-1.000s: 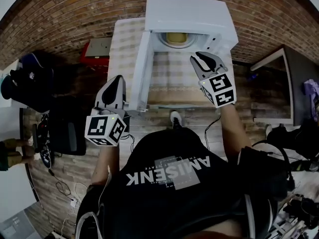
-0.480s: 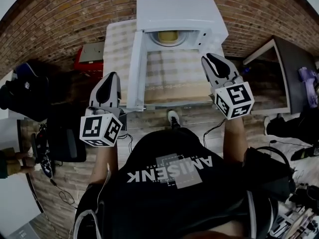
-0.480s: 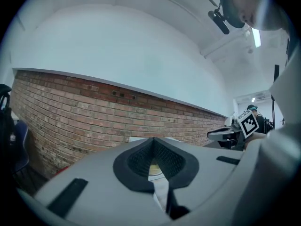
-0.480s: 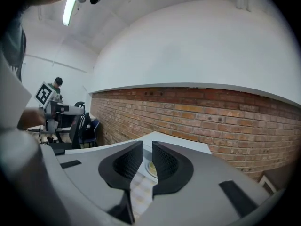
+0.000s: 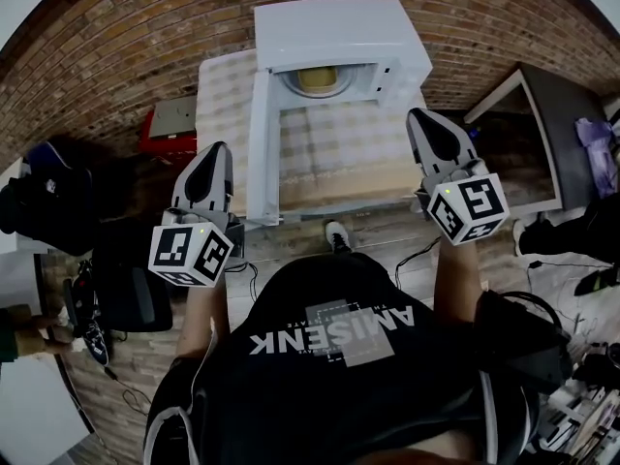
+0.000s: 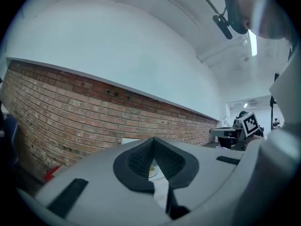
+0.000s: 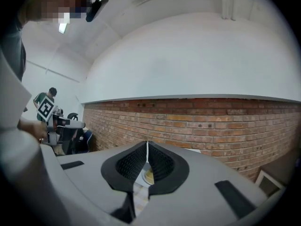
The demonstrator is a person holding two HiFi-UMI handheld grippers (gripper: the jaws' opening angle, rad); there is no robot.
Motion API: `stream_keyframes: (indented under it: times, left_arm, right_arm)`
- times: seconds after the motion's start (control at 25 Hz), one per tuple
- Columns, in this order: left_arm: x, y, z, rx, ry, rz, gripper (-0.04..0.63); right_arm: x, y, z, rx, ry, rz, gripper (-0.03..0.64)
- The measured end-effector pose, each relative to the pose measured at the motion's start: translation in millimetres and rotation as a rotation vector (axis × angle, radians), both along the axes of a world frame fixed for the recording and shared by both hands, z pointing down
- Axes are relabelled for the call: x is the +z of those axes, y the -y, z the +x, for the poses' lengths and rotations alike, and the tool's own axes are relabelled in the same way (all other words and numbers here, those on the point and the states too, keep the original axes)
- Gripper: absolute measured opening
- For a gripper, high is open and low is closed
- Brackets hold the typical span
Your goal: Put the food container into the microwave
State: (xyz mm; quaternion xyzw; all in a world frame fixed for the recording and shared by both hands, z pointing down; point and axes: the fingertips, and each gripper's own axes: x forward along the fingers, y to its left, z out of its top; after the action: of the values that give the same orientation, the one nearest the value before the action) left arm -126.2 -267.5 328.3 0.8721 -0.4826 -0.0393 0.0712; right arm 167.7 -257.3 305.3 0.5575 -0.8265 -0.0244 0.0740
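The white microwave (image 5: 334, 27) stands on a checked tablecloth, its door (image 5: 260, 143) swung open to the left. The yellowish food container (image 5: 317, 78) sits inside the cavity; a sliver of this container (image 7: 150, 175) shows past the jaws in the right gripper view. My right gripper (image 5: 423, 116) hangs to the right of the opening, clear of it. Its jaws have just been closing and are now shut with nothing between them (image 7: 147, 143). My left gripper (image 5: 215, 149) is left of the open door, shut and empty (image 6: 153, 140).
The table (image 5: 221, 85) reaches out in front of the microwave as a wooden edge. A red box (image 5: 160, 129) and black bags (image 5: 58, 192) lie on the floor at the left. A dark desk (image 5: 542, 124) stands at the right. A brick wall is behind.
My right gripper has drawn back from the microwave opening toward the right, and its jaws went from open to shut. The left gripper has barely shifted.
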Motion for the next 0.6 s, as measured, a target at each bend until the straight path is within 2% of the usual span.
stream_keyframes:
  times: [0.2, 0.6]
  left_arm:
    - [0.1, 5.5, 0.0, 0.003, 0.008, 0.004, 0.011]
    - [1.7, 13.3, -7.2, -0.027, 0.016, 0.019, 0.011]
  right_arm:
    - [-8.6, -5.3, 13.9, 0.095, -0.020, 0.045, 0.041]
    - [-4.3, -5.6, 12.0, 0.100, 0.006, 0.023, 0.040]
